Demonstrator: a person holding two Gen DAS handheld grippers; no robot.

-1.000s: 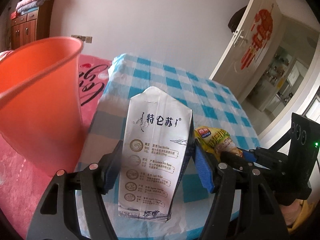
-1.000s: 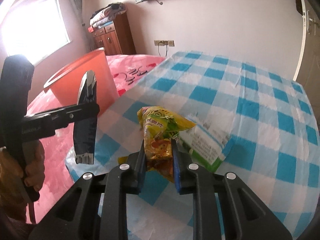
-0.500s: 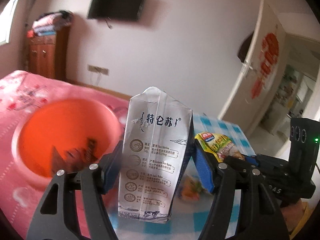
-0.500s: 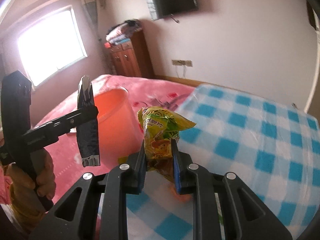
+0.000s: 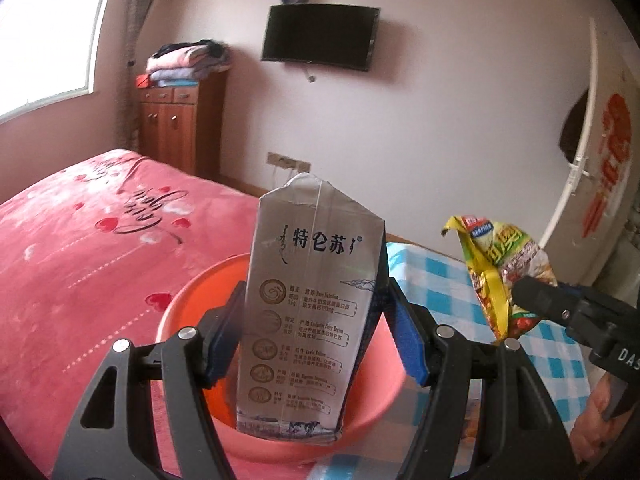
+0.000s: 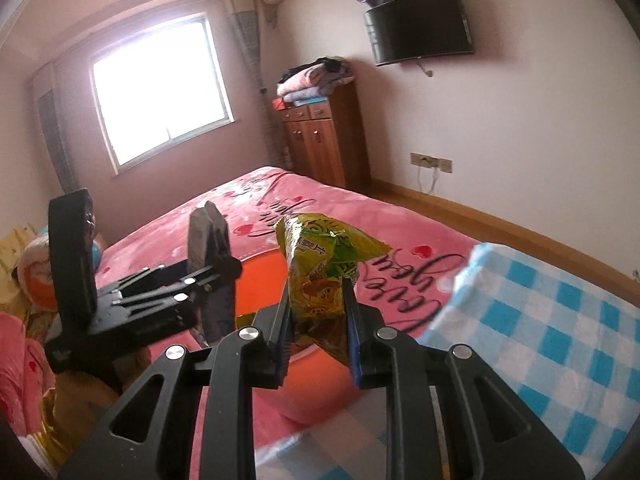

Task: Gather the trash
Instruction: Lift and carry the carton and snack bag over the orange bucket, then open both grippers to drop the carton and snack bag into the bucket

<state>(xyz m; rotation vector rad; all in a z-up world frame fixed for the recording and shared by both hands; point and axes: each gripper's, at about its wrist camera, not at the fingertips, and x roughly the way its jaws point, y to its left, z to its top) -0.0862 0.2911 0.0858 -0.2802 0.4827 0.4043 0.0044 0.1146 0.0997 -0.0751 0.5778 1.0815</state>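
My left gripper (image 5: 316, 344) is shut on a flattened white milk carton (image 5: 308, 320) and holds it upright over the orange bin (image 5: 188, 312). The left gripper also shows in the right wrist view (image 6: 216, 276), with the carton (image 6: 210, 276) seen edge-on above the bin (image 6: 260, 280). My right gripper (image 6: 318, 344) is shut on a yellow-green snack bag (image 6: 320, 276) and holds it above the bin's near rim. The bag also shows in the left wrist view (image 5: 500, 272), to the right of the carton, with the right gripper (image 5: 532, 300) on it.
The bin stands on a pink bedspread (image 5: 88, 248) beside a blue-and-white checked cloth (image 6: 560, 320). A wooden cabinet (image 6: 320, 136) with folded blankets, a wall TV (image 5: 320, 38) and a window (image 6: 160, 96) are behind. A door (image 5: 592, 184) is at the right.
Both grippers have lifted from the checked cloth and swung left over the orange bin, each still holding its item.
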